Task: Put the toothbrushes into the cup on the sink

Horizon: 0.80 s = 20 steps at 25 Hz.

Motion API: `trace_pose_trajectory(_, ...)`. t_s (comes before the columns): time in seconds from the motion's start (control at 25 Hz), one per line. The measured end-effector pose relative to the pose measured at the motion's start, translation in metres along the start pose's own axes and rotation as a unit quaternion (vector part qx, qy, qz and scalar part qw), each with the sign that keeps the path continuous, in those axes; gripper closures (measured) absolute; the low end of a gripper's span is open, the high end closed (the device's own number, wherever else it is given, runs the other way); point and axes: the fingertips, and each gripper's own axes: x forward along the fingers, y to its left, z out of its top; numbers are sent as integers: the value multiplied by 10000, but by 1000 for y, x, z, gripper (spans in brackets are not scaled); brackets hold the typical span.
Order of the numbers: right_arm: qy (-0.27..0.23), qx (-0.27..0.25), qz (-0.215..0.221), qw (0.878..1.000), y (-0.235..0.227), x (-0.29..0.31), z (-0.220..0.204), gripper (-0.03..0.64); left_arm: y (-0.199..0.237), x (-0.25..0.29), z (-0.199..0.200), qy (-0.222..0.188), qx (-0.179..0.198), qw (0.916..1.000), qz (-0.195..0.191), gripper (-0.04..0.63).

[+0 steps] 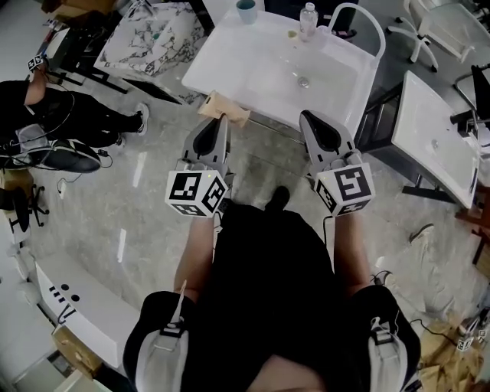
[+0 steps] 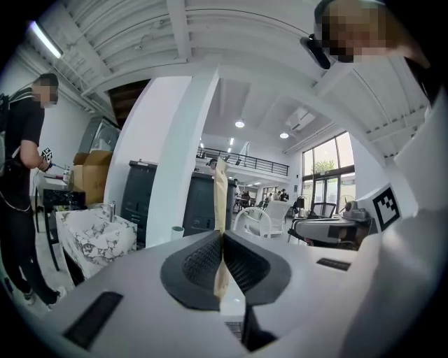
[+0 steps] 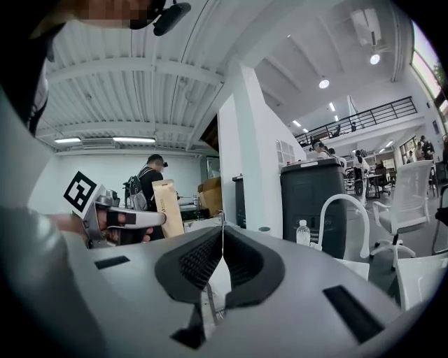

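Observation:
A tan paper toothbrush packet [image 1: 227,111] sticks out of my left gripper [image 1: 217,122], which is shut on it just short of the white sink [image 1: 230,69]. In the left gripper view the packet [image 2: 220,203] stands upright between the pads. A teal cup [image 1: 246,11] stands at the sink's far edge, next to a clear bottle [image 1: 308,21] and a white arched faucet [image 1: 360,23]. My right gripper [image 1: 308,116] hovers beside the left one, before the sink's front edge, its jaws closed [image 3: 222,231]. Only a thin sliver shows at their tip, too slight to name.
A marble-patterned sink [image 1: 149,34] stands at the back left and another white sink [image 1: 436,138] at the right. A person in black [image 1: 46,122] is at the far left. A white counter [image 1: 76,306] lies low on the left, and chairs [image 1: 429,31] at the back right.

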Motion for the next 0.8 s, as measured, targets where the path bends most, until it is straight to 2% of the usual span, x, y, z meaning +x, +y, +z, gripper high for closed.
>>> trace_pose_trajectory(0.4,79,297,-33,9995,-4,-6,-15,584,1,-4,-11,132,-53,9999,97,574)
trace_pose_trajectory(0.8,120,320,-284,9990,-14,9,-15,584,12,21,-9,142,57,9998,-146,574)
